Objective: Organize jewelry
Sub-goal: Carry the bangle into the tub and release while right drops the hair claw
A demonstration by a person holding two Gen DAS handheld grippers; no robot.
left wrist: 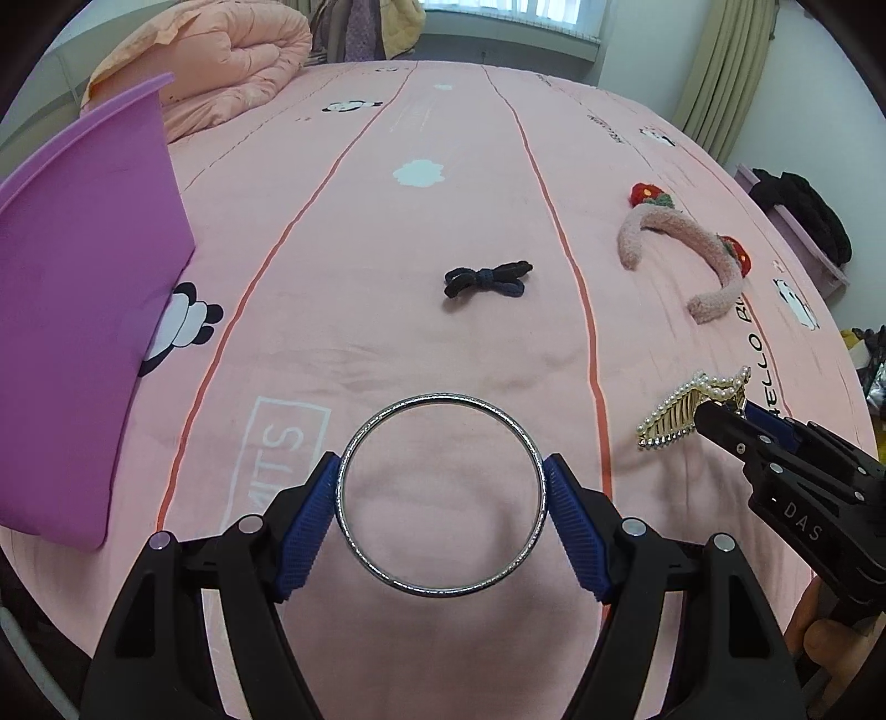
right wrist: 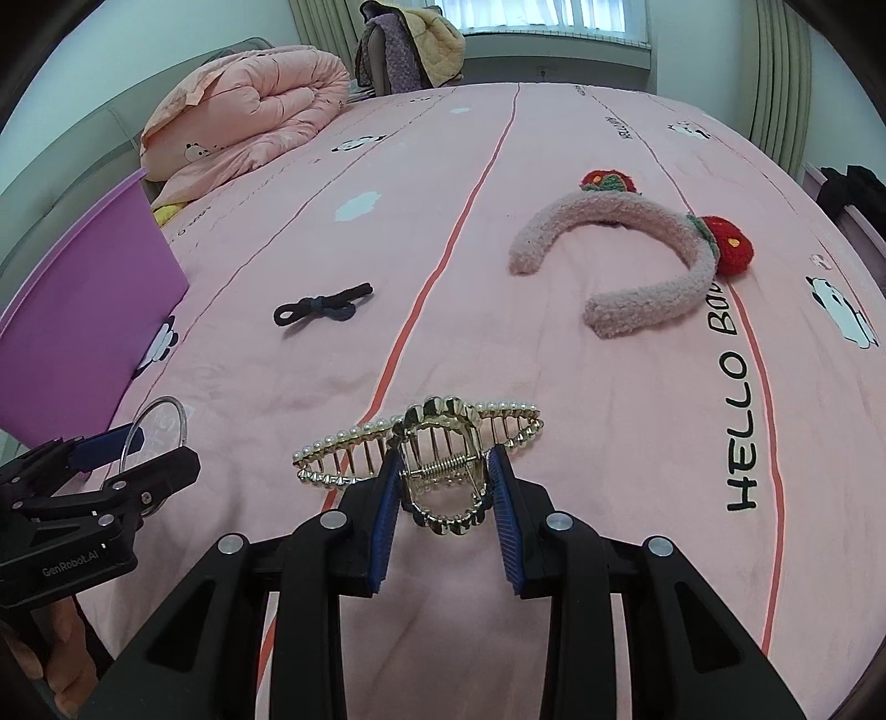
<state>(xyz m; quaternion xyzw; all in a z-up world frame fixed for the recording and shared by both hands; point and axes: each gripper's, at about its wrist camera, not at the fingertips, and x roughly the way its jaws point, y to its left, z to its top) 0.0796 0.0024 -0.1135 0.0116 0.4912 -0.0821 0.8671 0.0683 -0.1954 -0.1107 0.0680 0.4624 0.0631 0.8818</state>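
My left gripper point(left wrist: 441, 477) is shut on a silver bangle point(left wrist: 354, 448), its blue pads touching both sides of the ring; it also shows in the right wrist view point(right wrist: 133, 459). My right gripper point(right wrist: 443, 471) is shut on the handle of a gold pearl hair claw point(right wrist: 443, 437), seen from the left wrist point(left wrist: 678, 410). A dark blue hair tie point(left wrist: 487, 279) lies mid-bed. A pink fluffy headband point(right wrist: 620, 260) with red flowers lies to the right. A purple bin point(left wrist: 77, 310) stands at the left.
Everything rests on a pink bedsheet point(left wrist: 421, 343) with panda prints and orange stripes. A folded peach quilt point(right wrist: 249, 127) lies at the far left corner. Clothes hang on a chair point(right wrist: 410, 50) beyond the bed. Curtains and a window are behind.
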